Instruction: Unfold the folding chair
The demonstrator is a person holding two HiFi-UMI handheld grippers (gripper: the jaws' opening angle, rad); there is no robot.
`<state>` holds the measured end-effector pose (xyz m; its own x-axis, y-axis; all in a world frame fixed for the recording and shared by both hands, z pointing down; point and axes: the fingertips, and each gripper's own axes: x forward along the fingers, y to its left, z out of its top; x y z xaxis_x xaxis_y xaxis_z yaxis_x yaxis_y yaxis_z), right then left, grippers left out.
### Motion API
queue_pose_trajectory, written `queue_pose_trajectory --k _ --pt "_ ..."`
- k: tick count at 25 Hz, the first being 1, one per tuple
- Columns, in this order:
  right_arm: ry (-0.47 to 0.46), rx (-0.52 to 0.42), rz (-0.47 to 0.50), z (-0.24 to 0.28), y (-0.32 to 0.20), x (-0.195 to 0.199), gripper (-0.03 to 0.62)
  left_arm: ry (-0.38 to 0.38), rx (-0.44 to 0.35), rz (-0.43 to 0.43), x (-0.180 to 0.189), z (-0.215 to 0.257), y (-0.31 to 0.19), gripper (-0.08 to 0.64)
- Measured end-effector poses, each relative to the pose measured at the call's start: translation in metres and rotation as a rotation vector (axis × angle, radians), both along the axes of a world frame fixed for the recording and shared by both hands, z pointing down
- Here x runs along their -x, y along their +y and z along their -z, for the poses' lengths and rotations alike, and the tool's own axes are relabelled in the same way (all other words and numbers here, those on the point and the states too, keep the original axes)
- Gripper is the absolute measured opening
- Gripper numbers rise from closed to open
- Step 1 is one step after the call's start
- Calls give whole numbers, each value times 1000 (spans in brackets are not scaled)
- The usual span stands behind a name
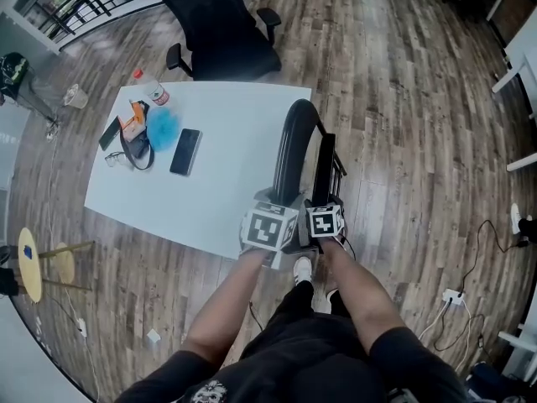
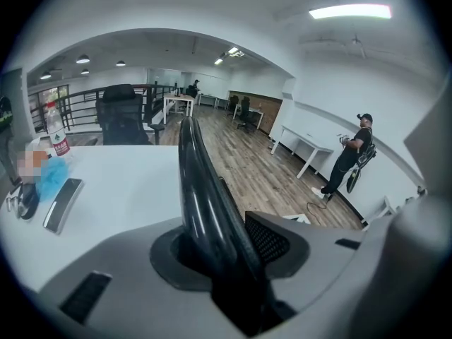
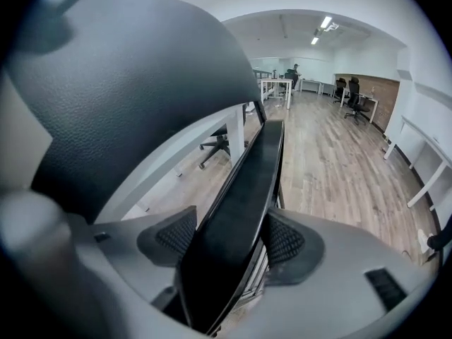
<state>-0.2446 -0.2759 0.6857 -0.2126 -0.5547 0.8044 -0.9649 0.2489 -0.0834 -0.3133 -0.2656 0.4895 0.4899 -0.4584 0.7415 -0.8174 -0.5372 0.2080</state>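
Note:
A folded black chair stands against the white table's right edge. Its curved backrest [image 1: 291, 154] and flat seat panel [image 1: 324, 170] lie close side by side. My left gripper [image 1: 281, 203] is shut on the near end of the backrest. In the left gripper view the backrest [image 2: 201, 189] runs up from between the jaws of the left gripper [image 2: 226, 242] and presses on the right pad [image 2: 272, 240]. My right gripper [image 1: 323, 201] grips the seat. In the right gripper view the seat panel [image 3: 247, 196] sits between both pads of the right gripper [image 3: 229, 239], and the backrest [image 3: 134, 83] bulges at the upper left.
The white table [image 1: 226, 191] carries a phone [image 1: 185, 151], a blue object [image 1: 163, 128] and a bottle [image 1: 149, 87]. A black office chair [image 1: 222, 32] stands behind it. A yellow stool [image 1: 29, 263] is at the left, a power strip with cable [image 1: 453, 295] at the right. Another person [image 2: 349, 157] stands far off.

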Motion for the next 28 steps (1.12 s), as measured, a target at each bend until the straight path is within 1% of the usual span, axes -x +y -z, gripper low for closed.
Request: queue_pose_trajectory --k 4,7,9,12,15,16,18,20,25,28 --pt "-47 -17 -18 2 8 -21 298 12 5 -3 -1 -1 3 149" --pt "-60 -40 -53 3 14 -56 298 24 8 4 -7 -2 4 149" --pt "-95 -50 -76 3 21 -81 298 28 14 15 -8 -5 4 149" --pt "-249 -22 -51 1 36 -103 298 30 25 18 -10 -9 7 149" --pt "-385 18 -7 1 44 -110 299 33 28 22 -13 -11 7 155" --pt "-418 28 0 0 47 -111 302 36 30 28 -15 -12 7 174" --pt "-468 50 7 -6 57 -115 342 39 36 45 -19 -15 9 222" --pt "-490 64 0 -11 61 -126 356 31 38 52 -25 -17 8 224" --pt "-551 41 -32 -12 56 -164 368 -24 54 56 -43 -26 11 224" --pt "-589 60 -83 -27 57 -210 370 -66 68 62 -61 -37 14 224"
